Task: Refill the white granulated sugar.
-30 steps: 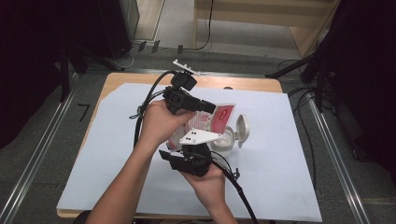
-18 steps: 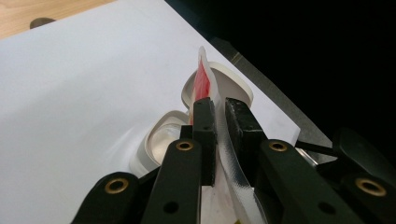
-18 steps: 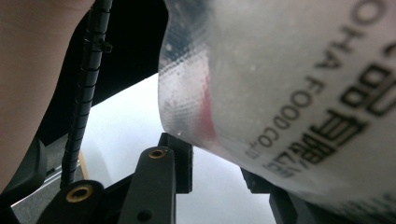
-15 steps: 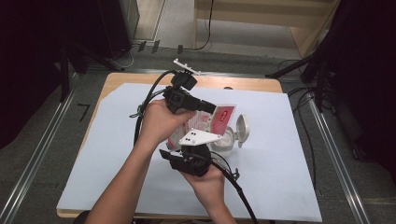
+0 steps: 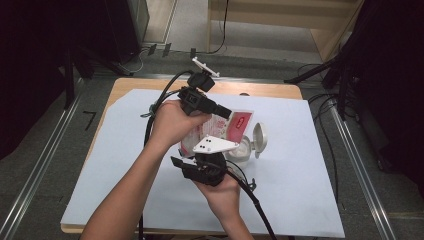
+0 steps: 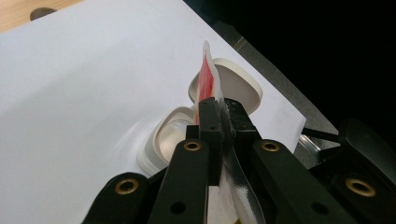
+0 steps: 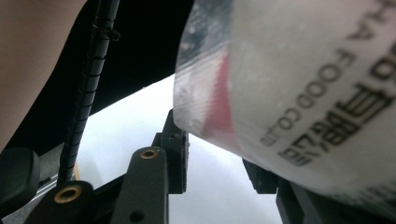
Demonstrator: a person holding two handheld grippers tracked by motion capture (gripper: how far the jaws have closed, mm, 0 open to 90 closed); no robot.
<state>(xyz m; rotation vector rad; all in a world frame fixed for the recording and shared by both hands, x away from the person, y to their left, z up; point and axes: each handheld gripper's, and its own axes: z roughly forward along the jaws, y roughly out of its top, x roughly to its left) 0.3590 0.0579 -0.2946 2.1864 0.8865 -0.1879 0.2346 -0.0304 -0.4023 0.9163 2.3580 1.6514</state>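
A red and white pouch (image 5: 235,125) is held up between both grippers, over a white tub (image 5: 244,150) whose flip lid (image 5: 260,135) stands open. My left gripper (image 5: 227,113) comes in from the upper left. Its jaws have just been closing and now pinch the pouch's top edge (image 6: 207,79), as the left gripper view (image 6: 219,109) shows, with the tub (image 6: 170,135) and lid (image 6: 238,84) below. My right gripper (image 5: 207,150) points up from underneath. In the right gripper view (image 7: 219,158) the pouch's printed lower part (image 7: 303,93) sits between the jaws and hides the right one.
A white sheet (image 5: 125,150) covers the wooden table (image 5: 270,90). Black cables (image 5: 160,102) trail from both grippers across the sheet. Dark stands and floor rails (image 5: 40,165) flank the table.
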